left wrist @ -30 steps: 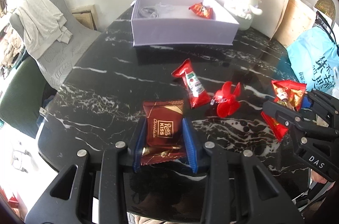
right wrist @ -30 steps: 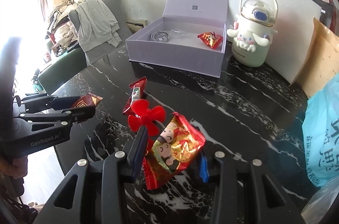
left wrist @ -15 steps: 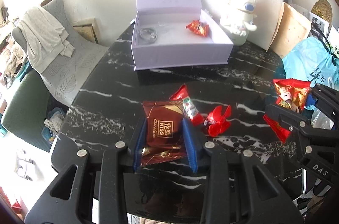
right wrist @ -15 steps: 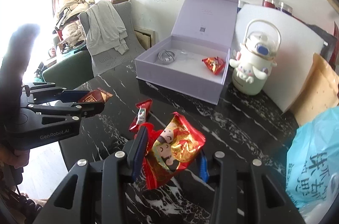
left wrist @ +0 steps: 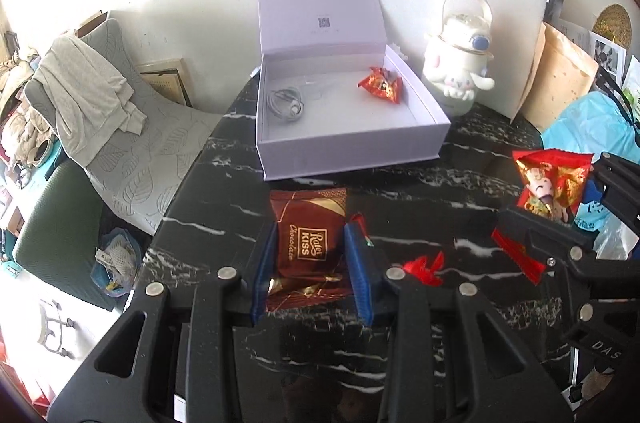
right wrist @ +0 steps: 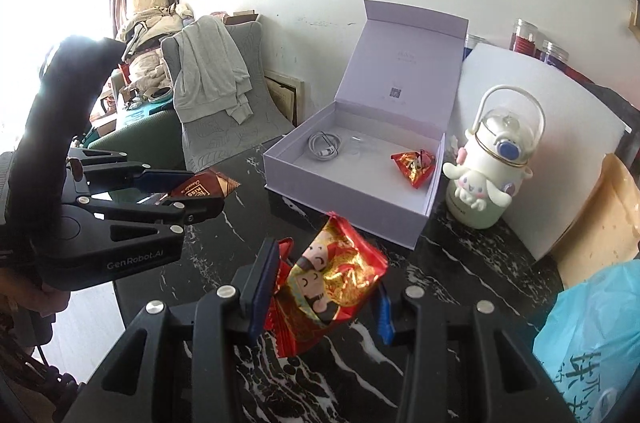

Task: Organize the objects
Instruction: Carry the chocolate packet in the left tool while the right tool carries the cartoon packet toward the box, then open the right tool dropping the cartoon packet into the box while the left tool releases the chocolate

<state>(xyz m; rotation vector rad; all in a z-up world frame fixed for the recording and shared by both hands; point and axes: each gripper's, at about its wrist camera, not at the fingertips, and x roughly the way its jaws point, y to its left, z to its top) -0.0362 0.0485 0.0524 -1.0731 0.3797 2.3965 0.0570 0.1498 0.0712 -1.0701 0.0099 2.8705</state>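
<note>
While the lavender gift box [left wrist: 348,127] sits open, the left gripper [left wrist: 310,255] clamps a Kiss chocolate packet [left wrist: 306,243] and the right gripper [right wrist: 326,287] clamps a red-gold snack pouch [right wrist: 332,279], both raised above the counter [right wrist: 460,263] for loading.

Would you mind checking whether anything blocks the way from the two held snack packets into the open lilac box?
Nothing visible does: the chocolate packet and red snack bag face bare table before the lilac box, whose lid stands open.
</note>
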